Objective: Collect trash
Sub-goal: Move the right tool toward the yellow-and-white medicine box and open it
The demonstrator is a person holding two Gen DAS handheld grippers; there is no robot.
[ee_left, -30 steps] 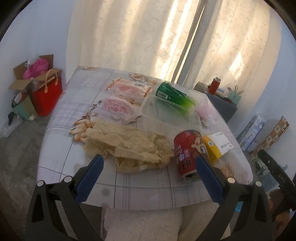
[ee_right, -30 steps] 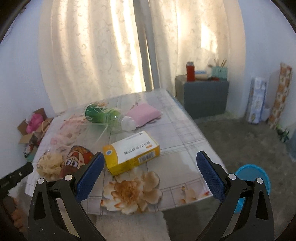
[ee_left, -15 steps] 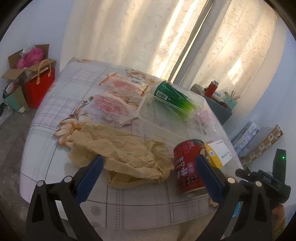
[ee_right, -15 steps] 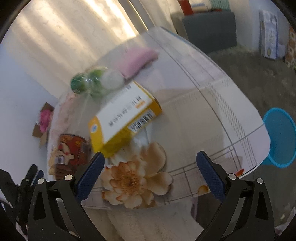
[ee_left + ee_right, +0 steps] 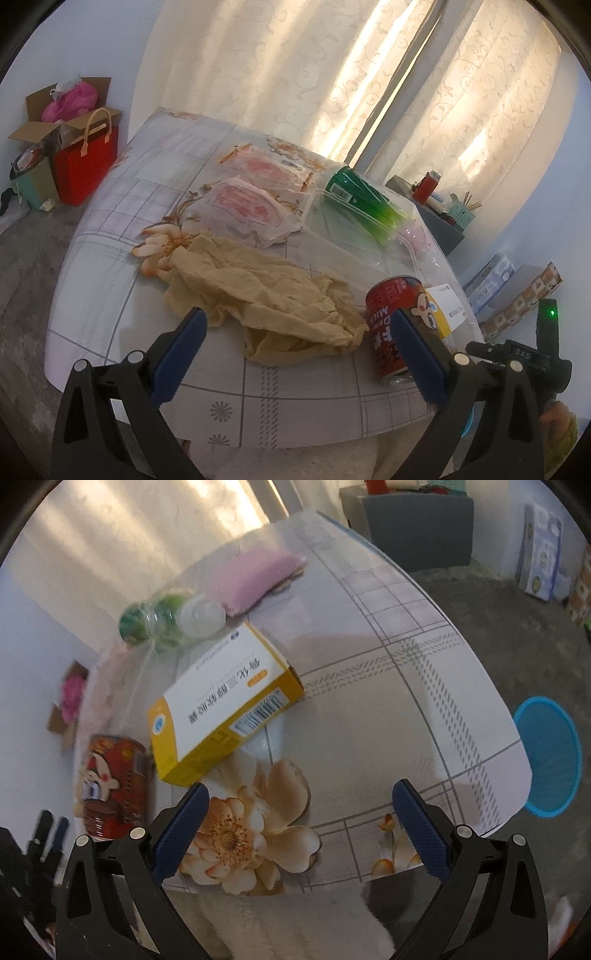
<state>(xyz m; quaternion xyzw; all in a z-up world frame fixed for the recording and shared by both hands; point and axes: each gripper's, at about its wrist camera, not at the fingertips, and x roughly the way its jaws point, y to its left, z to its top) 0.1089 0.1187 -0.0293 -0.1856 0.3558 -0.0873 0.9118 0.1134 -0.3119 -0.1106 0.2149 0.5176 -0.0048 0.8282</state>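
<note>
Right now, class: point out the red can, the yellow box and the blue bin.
red can (image 5: 391, 332), left wrist view, its printed side.
yellow box (image 5: 221, 698), right wrist view, its white top face.
blue bin (image 5: 550, 757), right wrist view, its inside.

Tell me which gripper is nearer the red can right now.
Left. The left gripper has the red can right by its right finger; the right gripper sits farther right, beside the yellow box.
</note>
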